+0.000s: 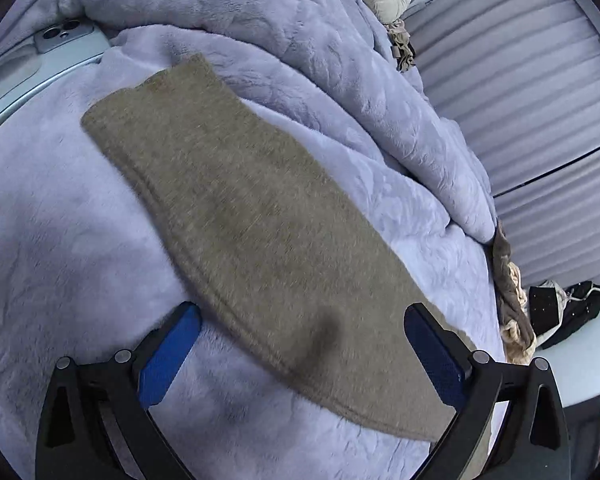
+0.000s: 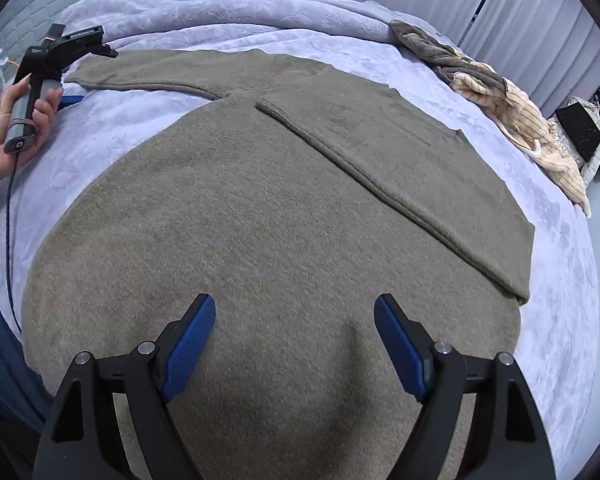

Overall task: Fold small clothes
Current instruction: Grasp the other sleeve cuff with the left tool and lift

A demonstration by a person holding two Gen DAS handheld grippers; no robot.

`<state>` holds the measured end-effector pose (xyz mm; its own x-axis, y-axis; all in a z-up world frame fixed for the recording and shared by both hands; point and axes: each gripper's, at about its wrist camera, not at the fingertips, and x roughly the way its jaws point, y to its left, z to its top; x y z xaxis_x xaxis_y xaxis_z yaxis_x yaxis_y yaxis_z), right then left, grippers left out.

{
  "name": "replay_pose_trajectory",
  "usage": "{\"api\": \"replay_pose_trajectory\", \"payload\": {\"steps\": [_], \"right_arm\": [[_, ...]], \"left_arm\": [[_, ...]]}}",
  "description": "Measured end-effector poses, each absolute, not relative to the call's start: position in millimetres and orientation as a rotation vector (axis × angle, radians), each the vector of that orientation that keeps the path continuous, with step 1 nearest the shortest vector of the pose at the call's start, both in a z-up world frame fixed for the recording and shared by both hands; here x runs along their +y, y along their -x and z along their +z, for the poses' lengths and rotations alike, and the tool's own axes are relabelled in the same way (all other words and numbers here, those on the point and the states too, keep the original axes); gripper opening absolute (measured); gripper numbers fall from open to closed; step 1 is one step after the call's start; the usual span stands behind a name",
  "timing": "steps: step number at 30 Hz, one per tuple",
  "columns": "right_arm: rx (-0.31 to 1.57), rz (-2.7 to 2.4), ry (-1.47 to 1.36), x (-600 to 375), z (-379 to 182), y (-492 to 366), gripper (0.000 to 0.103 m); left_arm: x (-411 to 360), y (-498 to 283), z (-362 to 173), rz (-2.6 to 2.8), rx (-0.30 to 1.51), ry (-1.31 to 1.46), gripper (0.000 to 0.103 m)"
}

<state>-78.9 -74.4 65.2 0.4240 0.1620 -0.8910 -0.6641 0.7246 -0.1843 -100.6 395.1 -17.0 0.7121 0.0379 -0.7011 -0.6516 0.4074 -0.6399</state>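
sweater [image 2: 260, 220] flat, left sleeve [image 1: 240, 208] outstretched sideways

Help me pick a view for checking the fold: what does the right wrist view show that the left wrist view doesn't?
Right wrist only: the sweater's body with one sleeve folded across it, and the left hand holding its gripper. Left wrist only: a phone on the lavender blanket, and the outstretched sleeve up close. Both: the blanket, the curtains, and open jaws over the brown knit.

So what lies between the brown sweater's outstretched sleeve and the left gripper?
Only bare lilac blanket. The right wrist view shows the left gripper near the sleeve of the sweater.
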Motion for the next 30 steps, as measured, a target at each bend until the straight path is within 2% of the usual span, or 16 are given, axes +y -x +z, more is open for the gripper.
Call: {"api": "replay_pose_trajectory", "payload": {"steps": [4, 5, 6, 7, 8, 12, 15, 16, 22, 30], "right_arm": [[1.029, 0.548, 0.58, -64, 62, 72, 0.084], [1.032, 0.547, 0.583, -61, 61, 71, 0.084], [1.033, 0.548, 0.586, -59, 61, 70, 0.084], [1.033, 0.551, 0.587, -58, 61, 69, 0.084], [1.031, 0.552, 0.588, -56, 62, 68, 0.084], [1.034, 0.563, 0.593, -51, 59, 61, 0.084], [1.025, 0.549, 0.601, -49, 57, 52, 0.084], [1.025, 0.545, 0.591, -49, 58, 48, 0.084], [1.018, 0.492, 0.53, -56, 58, 10, 0.084], [1.09, 0.387, 0.385, -73, 41, -40, 0.084]], "left_arm": [[409, 79, -18, 0.48, 0.648, 1.064, 0.101], [412, 78, -16, 0.492, 0.633, 1.066, 0.095], [415, 77, -13, 0.506, 0.625, 1.056, 0.064], [418, 76, -12, 0.502, 0.632, 1.046, 0.023], [420, 74, -14, 0.483, 0.65, 1.047, 0.012], [418, 79, -9, 0.492, 0.655, 1.018, 0.012], [409, 82, 14, 0.538, 0.647, 0.934, 0.01], [403, 78, 24, 0.558, 0.653, 0.884, 0.006], [348, 35, 68, 0.563, 0.737, 0.594, 0.005], [280, -30, 75, 0.488, 0.844, 0.485, 0.005]]}}
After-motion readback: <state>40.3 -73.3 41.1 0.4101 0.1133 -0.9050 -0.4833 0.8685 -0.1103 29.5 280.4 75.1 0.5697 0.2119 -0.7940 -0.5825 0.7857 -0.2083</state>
